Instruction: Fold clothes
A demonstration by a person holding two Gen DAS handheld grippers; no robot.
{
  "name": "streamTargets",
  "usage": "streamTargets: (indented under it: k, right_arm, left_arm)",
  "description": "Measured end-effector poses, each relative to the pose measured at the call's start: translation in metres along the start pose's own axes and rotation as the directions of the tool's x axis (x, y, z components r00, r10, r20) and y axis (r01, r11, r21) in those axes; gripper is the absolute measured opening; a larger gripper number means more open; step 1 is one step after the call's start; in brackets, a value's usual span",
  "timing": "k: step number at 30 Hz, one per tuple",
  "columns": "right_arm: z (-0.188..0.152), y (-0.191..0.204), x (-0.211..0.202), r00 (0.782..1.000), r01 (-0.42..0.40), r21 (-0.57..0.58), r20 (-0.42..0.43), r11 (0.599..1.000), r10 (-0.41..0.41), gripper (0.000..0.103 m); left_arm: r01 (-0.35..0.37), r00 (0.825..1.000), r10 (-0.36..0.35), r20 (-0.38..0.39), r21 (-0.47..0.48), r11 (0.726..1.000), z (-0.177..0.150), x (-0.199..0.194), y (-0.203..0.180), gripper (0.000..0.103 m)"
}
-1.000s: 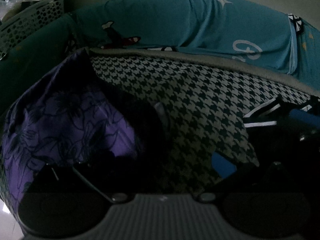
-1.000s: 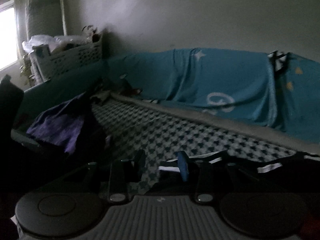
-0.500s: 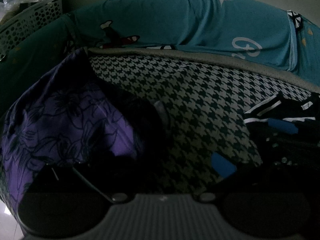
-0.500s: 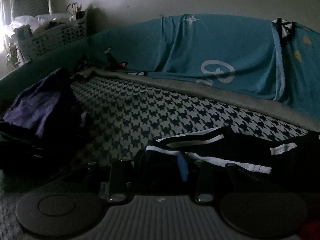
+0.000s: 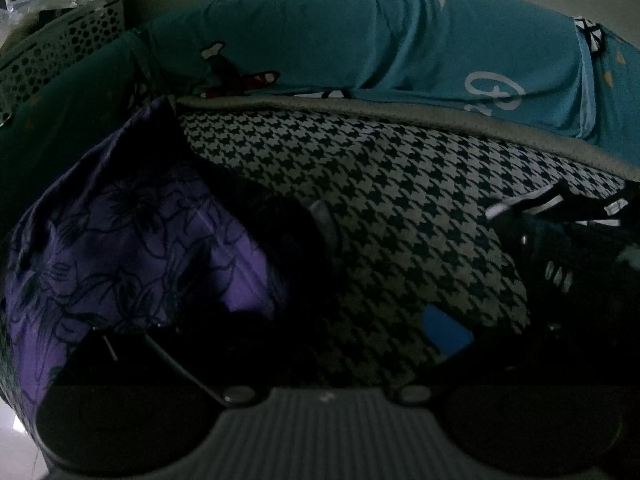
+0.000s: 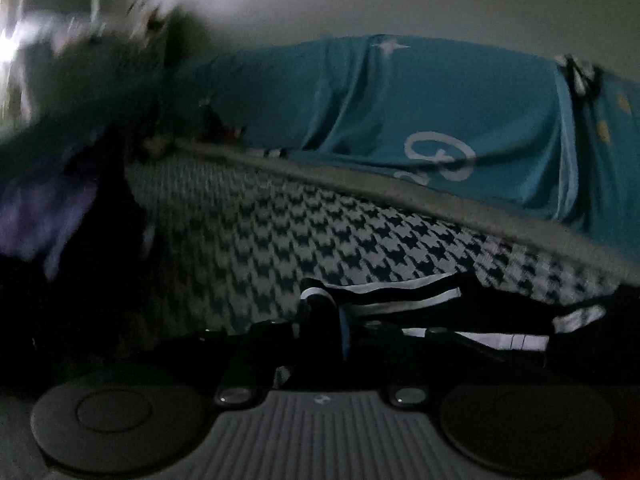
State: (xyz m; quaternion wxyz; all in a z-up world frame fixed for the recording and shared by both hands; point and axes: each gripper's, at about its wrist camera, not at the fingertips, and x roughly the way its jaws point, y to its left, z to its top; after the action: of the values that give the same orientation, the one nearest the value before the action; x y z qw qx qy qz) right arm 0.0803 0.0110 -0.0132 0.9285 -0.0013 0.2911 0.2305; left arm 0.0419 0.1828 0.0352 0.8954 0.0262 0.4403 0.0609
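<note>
right gripper (image 6: 334,320): jaws just closing, pinched on black white-striped garment (image 6: 420,304), lower centre | left gripper (image 5: 340,344): fingers apart, nothing gripped | purple floral cloth (image 5: 120,248): left

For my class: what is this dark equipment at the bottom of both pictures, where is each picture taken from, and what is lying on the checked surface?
No robot: a person holds a two-finger tool in each hand, each carrying a wide-angle camera looking along its fingers. The ribbed grey body at the bottom is the tool itself. On the houndstooth cover lie a purple flowered garment, seen from the left tool, and a black garment with white stripes. The right tool has just been closing and now pinches that garment's edge. The left tool's fingers stand apart; what they hold is too dark to tell.
</note>
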Motion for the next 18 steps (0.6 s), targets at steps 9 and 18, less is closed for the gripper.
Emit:
streamTargets:
  k: [9, 18]
  right_arm:
    - [0.004, -0.032, 0.011, 0.99, -0.143, 0.378, 0.048, 0.915, 0.135, 0.016]
    - [0.039, -0.013, -0.038, 0.993, -0.108, 0.208, 0.07, 0.972, 0.095, 0.034]
  left_arm:
    - [-0.031, 1.0, 0.031, 0.006, -0.013, 0.999, 0.002, 0.001, 0.002, 0.103]
    - [-0.012, 1.0, 0.012, 0.016, -0.024, 1.0, 0.004, -0.004, -0.003, 0.103]
